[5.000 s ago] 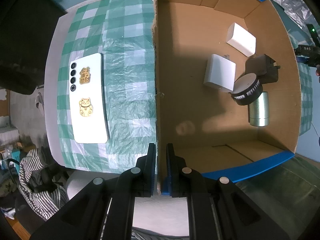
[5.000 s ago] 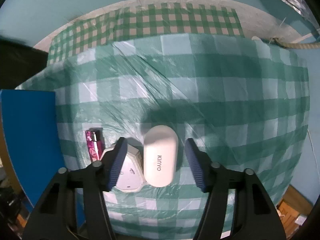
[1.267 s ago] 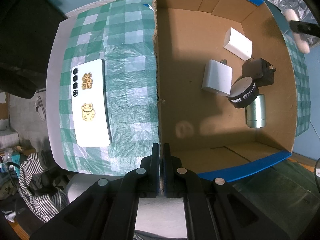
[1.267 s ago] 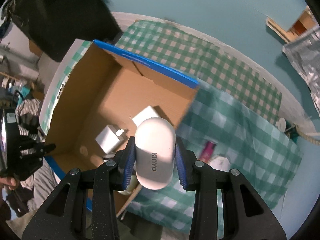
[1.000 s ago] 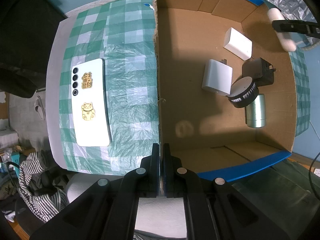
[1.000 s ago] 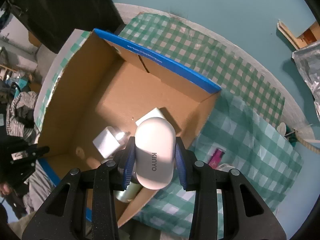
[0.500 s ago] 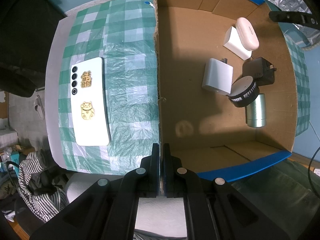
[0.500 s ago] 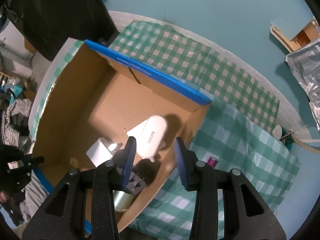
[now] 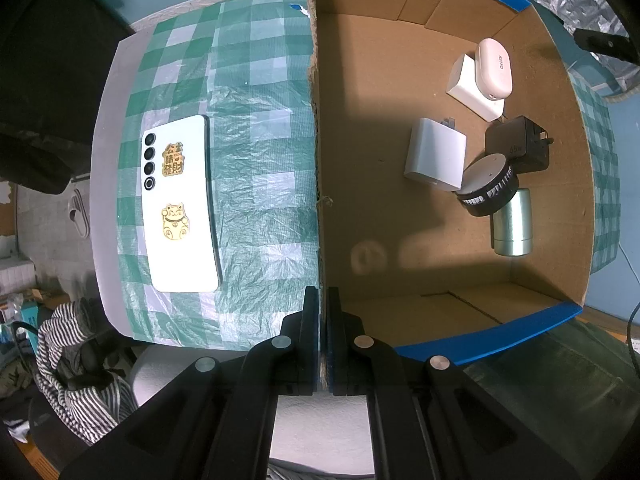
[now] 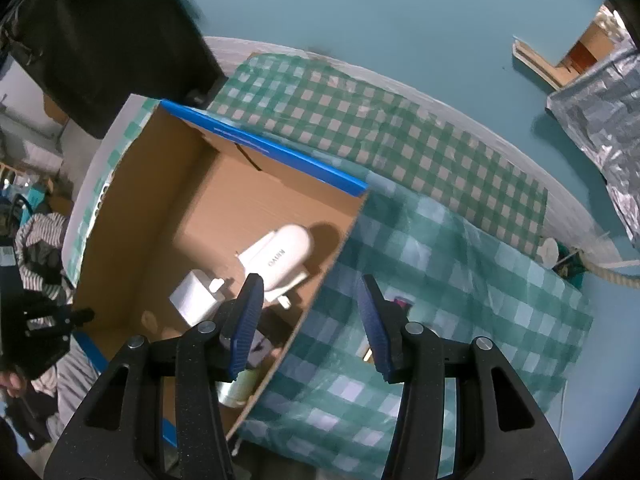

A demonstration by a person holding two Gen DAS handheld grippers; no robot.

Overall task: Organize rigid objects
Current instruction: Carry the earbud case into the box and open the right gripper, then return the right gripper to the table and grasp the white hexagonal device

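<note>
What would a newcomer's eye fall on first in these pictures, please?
Most likely the open cardboard box with blue edges on the checked green tablecloth, holding chargers, a silver cylinder and a white oval case lying partly on a white adapter. Next, the white phone with gold cat stickers, face down on the cloth left of the box. The left hand-held gripper is shut on the box's wall, while the right hand-held gripper is opening, empty, above the box's edge.

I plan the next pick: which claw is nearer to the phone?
Left. The left claw is shut on the box wall beside the phone; the right claw, opening and empty, hangs over the opposite wall.
</note>
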